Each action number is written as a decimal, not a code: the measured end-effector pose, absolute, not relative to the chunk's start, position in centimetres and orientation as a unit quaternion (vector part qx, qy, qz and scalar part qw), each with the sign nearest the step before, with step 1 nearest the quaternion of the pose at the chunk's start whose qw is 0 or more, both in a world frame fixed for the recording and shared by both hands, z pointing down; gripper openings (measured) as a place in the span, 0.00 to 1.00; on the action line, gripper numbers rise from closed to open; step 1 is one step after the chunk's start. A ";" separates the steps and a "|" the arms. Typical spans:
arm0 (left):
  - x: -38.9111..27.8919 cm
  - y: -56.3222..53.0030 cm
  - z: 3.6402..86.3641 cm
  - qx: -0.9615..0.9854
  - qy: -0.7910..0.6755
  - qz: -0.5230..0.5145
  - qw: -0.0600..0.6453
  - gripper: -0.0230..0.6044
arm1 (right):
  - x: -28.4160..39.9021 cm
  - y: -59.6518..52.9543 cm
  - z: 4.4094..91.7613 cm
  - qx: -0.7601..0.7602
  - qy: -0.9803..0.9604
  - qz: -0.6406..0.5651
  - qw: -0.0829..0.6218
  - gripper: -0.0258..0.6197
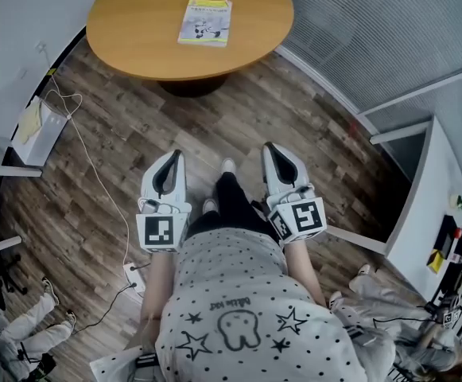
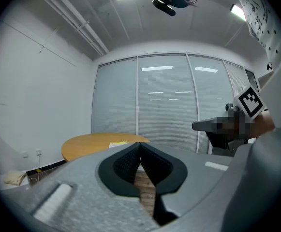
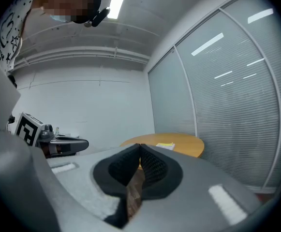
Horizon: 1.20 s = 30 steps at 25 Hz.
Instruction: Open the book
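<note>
lying closed on the round table [image 1: 135,34]: book [image 1: 205,22].

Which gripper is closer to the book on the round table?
Left, but only just. Both hang over the floor, well short of the book on the table. The left gripper points almost at it; the right gripper sits further to the side.
</note>
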<state>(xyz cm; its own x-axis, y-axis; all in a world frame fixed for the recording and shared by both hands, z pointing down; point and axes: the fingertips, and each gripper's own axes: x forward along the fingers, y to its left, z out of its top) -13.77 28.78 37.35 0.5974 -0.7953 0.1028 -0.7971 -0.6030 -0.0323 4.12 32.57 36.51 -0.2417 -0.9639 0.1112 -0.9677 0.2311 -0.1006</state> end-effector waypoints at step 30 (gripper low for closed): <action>-2.8 9.6 35.8 0.861 -0.506 0.046 -0.009 0.05 | 16.1 12.3 38.3 0.577 -0.811 0.102 0.010 0.05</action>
